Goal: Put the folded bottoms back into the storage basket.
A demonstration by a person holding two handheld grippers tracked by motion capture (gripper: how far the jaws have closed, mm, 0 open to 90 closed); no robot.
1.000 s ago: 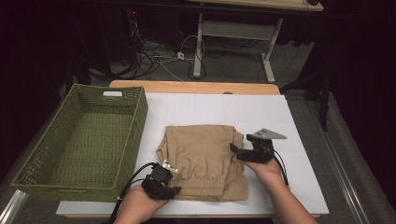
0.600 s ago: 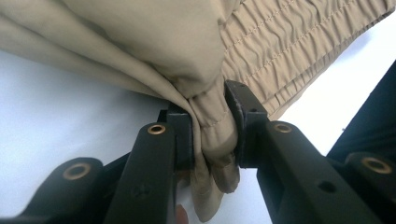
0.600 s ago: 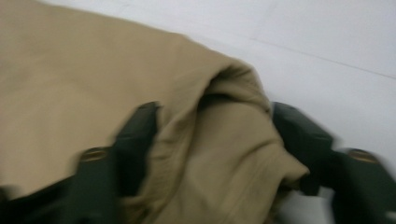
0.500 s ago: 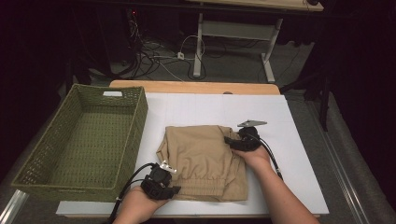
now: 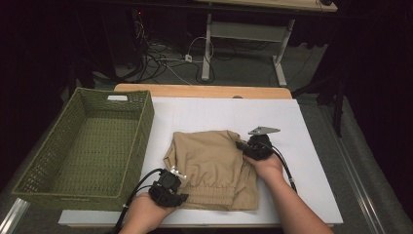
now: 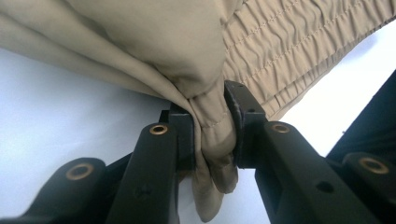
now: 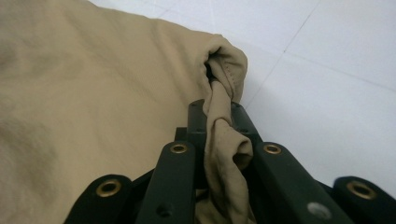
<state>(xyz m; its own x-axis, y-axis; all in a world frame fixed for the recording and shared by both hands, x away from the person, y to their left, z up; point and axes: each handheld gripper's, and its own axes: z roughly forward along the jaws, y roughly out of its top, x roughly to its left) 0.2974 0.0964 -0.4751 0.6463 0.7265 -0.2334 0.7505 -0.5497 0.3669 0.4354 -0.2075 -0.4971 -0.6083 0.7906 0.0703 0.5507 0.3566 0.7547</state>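
Observation:
A tan pair of shorts with an elastic waistband lies folded on the white table, near its front edge. My left gripper sits at the garment's front left corner, shut on a bunched fold of tan cloth. My right gripper is at the garment's right edge, about halfway up, shut on a pinched hem of the same cloth. In the left gripper view the gathered waistband runs off to the upper right.
A green woven basket stands on the table's left side with nothing in it. A wooden strip edges the far side of the table. Cables and desk legs lie on the floor beyond it.
My right gripper has moved up and to the left along the garment's right edge, carrying the pinched cloth inward. The left gripper has stayed put.

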